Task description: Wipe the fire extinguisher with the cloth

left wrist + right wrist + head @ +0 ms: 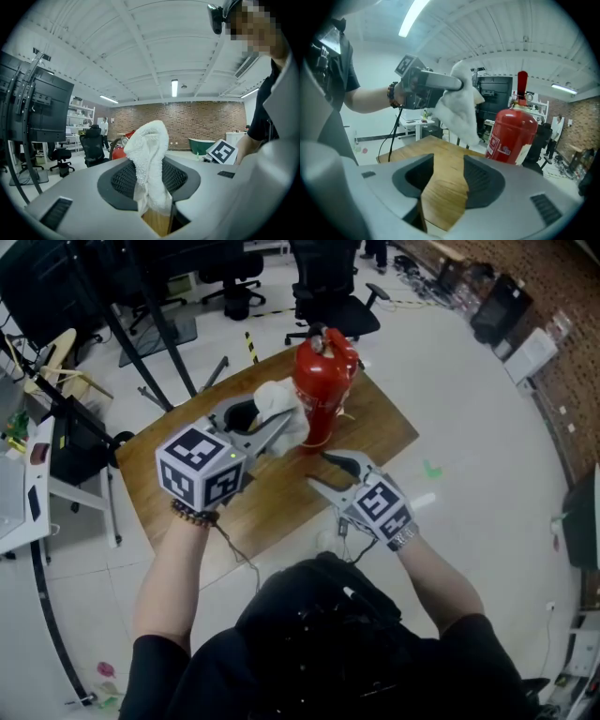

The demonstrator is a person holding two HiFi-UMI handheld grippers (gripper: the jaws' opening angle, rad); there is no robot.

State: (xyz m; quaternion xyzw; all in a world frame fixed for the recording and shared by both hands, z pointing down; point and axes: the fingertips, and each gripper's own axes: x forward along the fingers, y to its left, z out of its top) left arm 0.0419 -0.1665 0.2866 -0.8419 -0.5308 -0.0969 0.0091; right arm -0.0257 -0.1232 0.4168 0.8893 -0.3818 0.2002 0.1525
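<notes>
Standing upright on the table (187, 493), the extinguisher (322, 395) is seen with its long axis vertical and its valve on top. Everything is placed from it. The left gripper (270, 430) is held up at its left side, level with the upper body, and is the nearer of the two. The right gripper (317, 468) is held lower, on the person's side of its base, and is aimed at it. The left jaws are clamped narrow on the cloth (279, 407), whose white end is bunched out past the tips, just beside the red body; whether contact is made cannot be told. The right jaws are spread wide, with only bare wood seen between them. The wipe is judged to be the left gripper's: a short push toward the cylinder, then strokes along its height. Nothing is set between cloth and extinguisher. Tipping could be caused by a sideways push, so steadying from the right may be needed. Chairs (328, 296) are parked beyond the extinguisher, well apart.
</notes>
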